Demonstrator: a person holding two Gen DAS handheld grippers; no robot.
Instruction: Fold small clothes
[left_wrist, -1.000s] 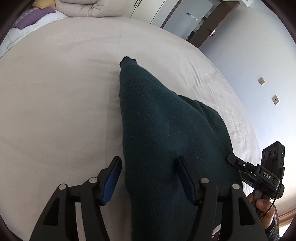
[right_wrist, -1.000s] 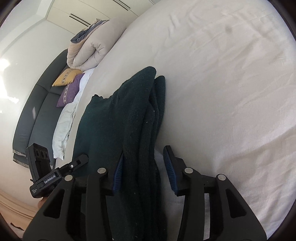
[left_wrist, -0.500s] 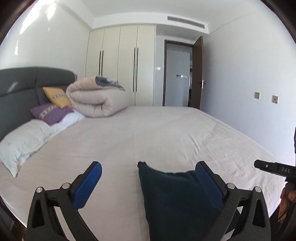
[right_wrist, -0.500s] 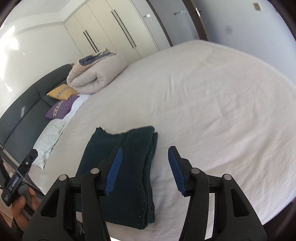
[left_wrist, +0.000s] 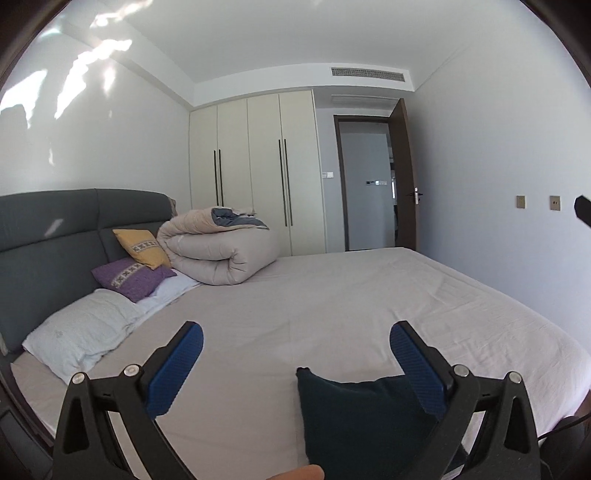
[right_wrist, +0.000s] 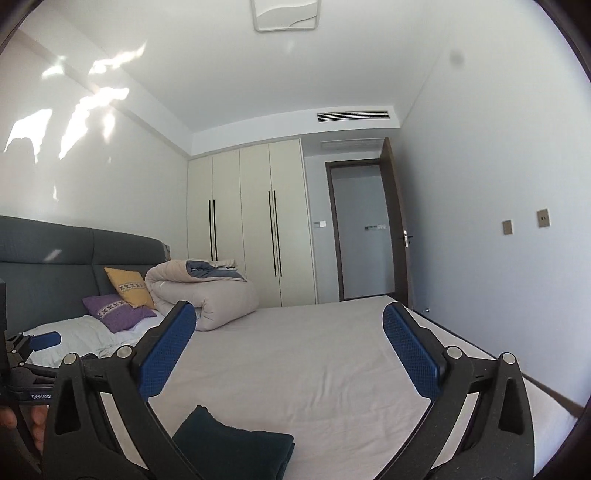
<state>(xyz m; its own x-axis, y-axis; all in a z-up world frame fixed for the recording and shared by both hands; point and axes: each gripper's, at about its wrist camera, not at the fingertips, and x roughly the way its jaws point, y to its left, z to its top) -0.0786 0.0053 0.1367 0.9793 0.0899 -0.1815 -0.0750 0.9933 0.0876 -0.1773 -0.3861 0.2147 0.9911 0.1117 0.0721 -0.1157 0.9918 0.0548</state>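
A dark green garment (left_wrist: 354, 417) lies folded on the pale bed sheet (left_wrist: 332, 295) near the bed's front edge. My left gripper (left_wrist: 295, 332) is lifted above it, pointing across the bed. It is open, and its right finger (left_wrist: 417, 369) overlaps the cloth only in the picture. In the right wrist view the folded garment (right_wrist: 232, 446) lies low between the arms of my right gripper (right_wrist: 289, 310). That gripper's jaws are opening and hold nothing. The left gripper's body (right_wrist: 33, 373) and a hand (right_wrist: 14, 421) show at the left edge.
A rolled beige duvet (left_wrist: 221, 251) lies at the far left of the bed. Yellow (left_wrist: 140, 247), purple (left_wrist: 133, 277) and white (left_wrist: 81, 332) pillows lean by the grey headboard (left_wrist: 48, 236). Behind stand a cream wardrobe (left_wrist: 255, 173) and an open door (left_wrist: 404, 177).
Both grippers let go of the garment, spread wide and rose, tilting from looking down at the cloth to looking level across the room. The folded garment stays on the bed.
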